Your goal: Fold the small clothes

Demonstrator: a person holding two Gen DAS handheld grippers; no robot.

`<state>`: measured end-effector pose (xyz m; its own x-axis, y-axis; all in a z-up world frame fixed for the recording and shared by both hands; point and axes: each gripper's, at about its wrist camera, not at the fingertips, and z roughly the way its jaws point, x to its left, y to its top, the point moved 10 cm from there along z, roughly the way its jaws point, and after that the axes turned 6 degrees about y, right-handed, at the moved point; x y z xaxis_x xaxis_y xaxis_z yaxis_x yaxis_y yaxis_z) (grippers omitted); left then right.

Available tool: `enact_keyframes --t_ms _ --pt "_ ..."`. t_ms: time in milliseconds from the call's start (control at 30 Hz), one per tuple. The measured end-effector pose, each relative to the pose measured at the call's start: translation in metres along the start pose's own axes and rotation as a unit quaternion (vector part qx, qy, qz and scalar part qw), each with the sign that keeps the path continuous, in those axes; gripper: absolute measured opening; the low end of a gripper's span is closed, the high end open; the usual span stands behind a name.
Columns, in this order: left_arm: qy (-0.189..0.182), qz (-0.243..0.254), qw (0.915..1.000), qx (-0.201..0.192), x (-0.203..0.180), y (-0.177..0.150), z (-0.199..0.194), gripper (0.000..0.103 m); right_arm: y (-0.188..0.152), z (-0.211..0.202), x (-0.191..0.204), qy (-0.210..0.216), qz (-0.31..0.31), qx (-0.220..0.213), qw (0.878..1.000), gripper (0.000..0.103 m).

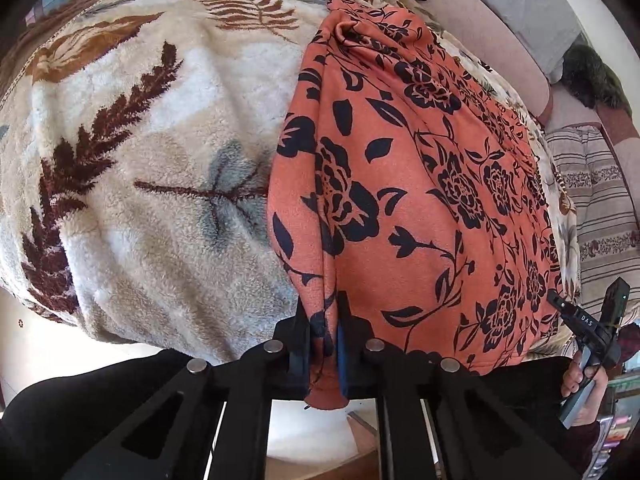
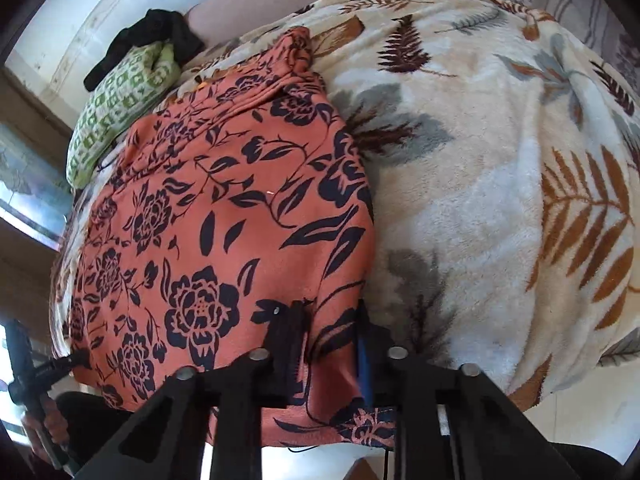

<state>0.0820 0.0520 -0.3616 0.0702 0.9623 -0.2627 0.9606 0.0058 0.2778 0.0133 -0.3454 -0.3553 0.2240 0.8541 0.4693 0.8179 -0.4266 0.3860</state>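
Garment (image 1: 420, 200): orange cloth, black flower print, lying spread on a blanket; near hem hangs just past the blanket's front edge. Same cloth in right wrist view (image 2: 224, 220), far end bunched into folds.
Left gripper (image 1: 324, 344): jaws closed on the near hem at the garment's left corner; a tuck of orange fabric pinched between the fingers and drooping below them.
Right gripper (image 2: 330, 344): clamped on the near hem at the garment's right corner; fabric runs between the fingers and spills out underneath. Seen from the left wrist view (image 1: 560, 304) at the hem's far corner, hand on its handle.
Blanket (image 1: 140, 140): cream fleece, brown and grey fern leaves, covers the whole work surface.
Pillow (image 2: 116, 108): green-and-white pattern, beyond the garment's far end.
Black cloth (image 2: 156, 36): heaped on the pillow.
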Motion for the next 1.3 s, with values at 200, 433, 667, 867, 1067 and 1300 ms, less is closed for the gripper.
enact_keyframes --t_ms 200,433,667,867,1067,1300 --pt "-0.023 0.02 0.9994 -0.018 -0.011 0.008 -0.022 0.008 0.016 -0.016 0.024 0.065 0.0 -0.025 0.998 0.01" --pt "-0.058 0.046 0.9968 -0.032 -0.029 0.036 -0.05 0.008 0.05 -0.036 0.039 0.17 0.051 -0.056 0.982 0.01" --pt "-0.078 0.041 0.9946 -0.055 -0.04 0.122 -0.069 0.008 0.131 -0.035 0.042 0.219 0.106 -0.092 0.966 0.01" --pt "-0.05 0.017 0.9946 -0.09 -0.05 0.255 -0.038 0.008 0.234 0.004 0.029 0.214 0.157 -0.133 0.955 0.01" --pt "-0.039 -0.067 0.9896 -0.12 -0.038 0.351 0.039 0.01 0.301 0.073 -0.01 0.215 0.246 -0.173 0.929 0.029" --pt "-0.092 -0.174 0.9541 -0.226 -0.006 0.331 0.013 0.034 0.305 0.052 -0.015 0.202 0.185 -0.222 0.936 0.088"
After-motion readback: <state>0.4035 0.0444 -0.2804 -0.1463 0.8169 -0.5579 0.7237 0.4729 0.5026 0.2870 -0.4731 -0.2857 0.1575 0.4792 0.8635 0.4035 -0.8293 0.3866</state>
